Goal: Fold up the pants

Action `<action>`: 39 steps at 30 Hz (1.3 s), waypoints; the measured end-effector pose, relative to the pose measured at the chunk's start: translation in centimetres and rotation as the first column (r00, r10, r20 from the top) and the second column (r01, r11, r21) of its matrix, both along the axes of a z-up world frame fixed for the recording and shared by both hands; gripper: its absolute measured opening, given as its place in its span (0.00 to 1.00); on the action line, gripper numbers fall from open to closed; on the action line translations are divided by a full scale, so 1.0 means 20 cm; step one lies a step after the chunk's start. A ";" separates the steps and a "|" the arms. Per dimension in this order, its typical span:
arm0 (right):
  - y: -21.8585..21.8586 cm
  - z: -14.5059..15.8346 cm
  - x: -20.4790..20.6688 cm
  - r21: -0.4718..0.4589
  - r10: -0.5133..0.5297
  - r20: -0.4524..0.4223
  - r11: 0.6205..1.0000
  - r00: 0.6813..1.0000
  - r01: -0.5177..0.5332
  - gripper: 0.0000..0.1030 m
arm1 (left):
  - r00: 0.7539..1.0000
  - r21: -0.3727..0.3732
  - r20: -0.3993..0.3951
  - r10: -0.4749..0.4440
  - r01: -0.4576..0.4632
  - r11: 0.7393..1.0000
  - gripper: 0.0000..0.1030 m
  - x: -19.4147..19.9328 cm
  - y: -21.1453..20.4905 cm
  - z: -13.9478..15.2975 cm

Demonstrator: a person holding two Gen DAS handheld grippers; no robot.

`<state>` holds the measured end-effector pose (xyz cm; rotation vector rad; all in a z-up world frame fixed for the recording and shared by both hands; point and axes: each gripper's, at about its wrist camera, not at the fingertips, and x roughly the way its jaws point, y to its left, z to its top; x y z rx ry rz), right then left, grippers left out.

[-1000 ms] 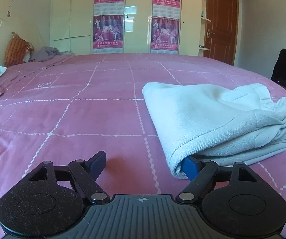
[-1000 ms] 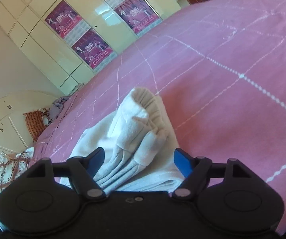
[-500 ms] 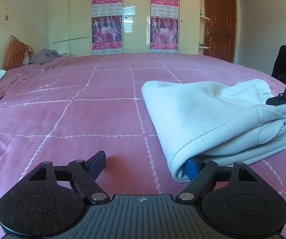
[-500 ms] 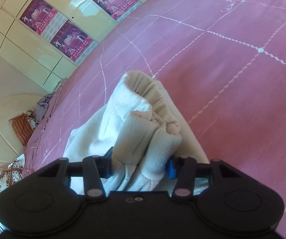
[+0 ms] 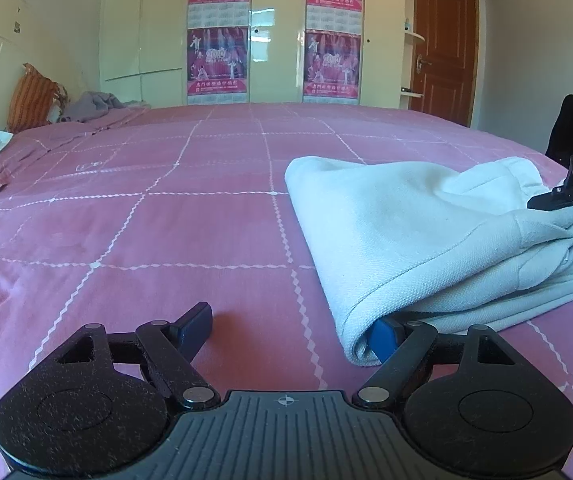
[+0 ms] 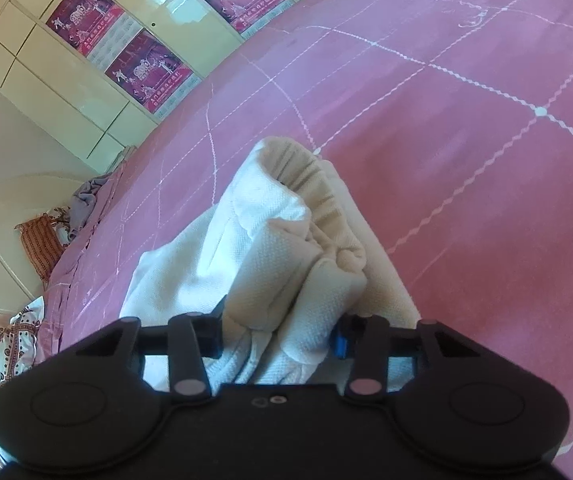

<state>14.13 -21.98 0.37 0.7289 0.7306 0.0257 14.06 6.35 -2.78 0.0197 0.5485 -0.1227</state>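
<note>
Pants (image 5: 414, 240), white, folded, on pink bedspread (image 5: 166, 232), right of centre in left wrist frame. Left gripper (image 5: 290, 326): jaws spread, one fingertip tucked into the near fold. Right gripper (image 6: 278, 332): jaws closing, pinching the bunched waistband end, lower centre.

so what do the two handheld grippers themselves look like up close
Both are matte black plastic. The left gripper has two round lobes, silver pivot pins, a ribbed centre plate with a small crosshair mark, and blue-padded fingers. The right gripper has the same build, with a smooth centre plate and white lettering on its side.
</note>
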 end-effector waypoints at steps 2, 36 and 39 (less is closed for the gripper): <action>0.02 0.03 0.01 -0.006 0.013 0.017 1.000 1.000 -0.013 0.40 | 1.000 0.041 0.010 -0.007 0.007 0.999 0.81 0.00 -0.02 -0.01; -0.11 -0.10 -0.09 0.063 0.041 0.133 0.997 0.990 -0.049 0.31 | 0.993 -0.134 0.027 0.111 -0.107 0.985 0.90 0.05 0.10 -0.08; -0.11 -0.08 -0.07 0.070 0.036 0.144 0.996 0.989 -0.047 0.31 | 0.993 -0.128 0.033 0.114 -0.109 0.986 0.90 0.05 0.09 -0.08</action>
